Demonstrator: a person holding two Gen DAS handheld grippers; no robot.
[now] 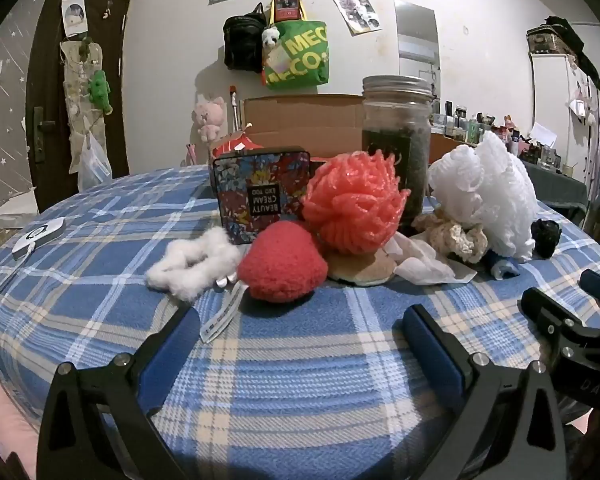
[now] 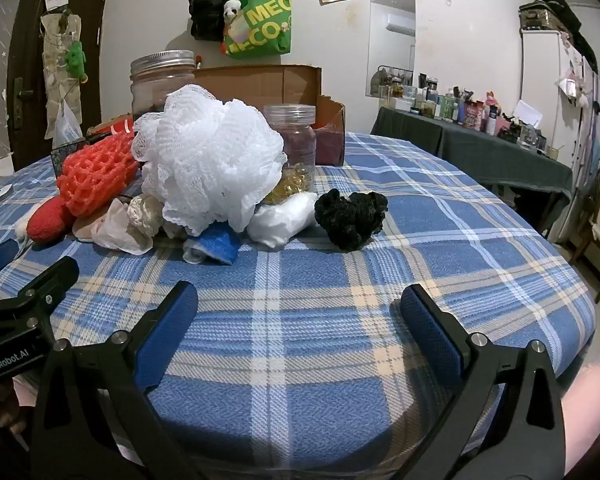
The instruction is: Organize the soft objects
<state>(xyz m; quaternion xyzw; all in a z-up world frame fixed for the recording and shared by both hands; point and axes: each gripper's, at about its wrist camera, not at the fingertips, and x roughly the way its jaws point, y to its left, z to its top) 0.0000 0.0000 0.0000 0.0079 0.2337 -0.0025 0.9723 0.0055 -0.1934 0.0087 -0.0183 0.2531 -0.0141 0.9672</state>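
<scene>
Left tongs: wide, holding nothing
Right tongs: wide, holding nothing
Red sponge: near left tongs
White bath pouf: far left

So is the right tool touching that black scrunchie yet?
Apart. The right wrist view shows the right tool open, with bare plaid cloth between its tips and the black scrunchie.

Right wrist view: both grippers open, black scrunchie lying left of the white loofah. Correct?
Not quite. The black scrunchie lies right of the white loofah, as the right wrist view shows. Both the right gripper and left gripper are open.
</scene>
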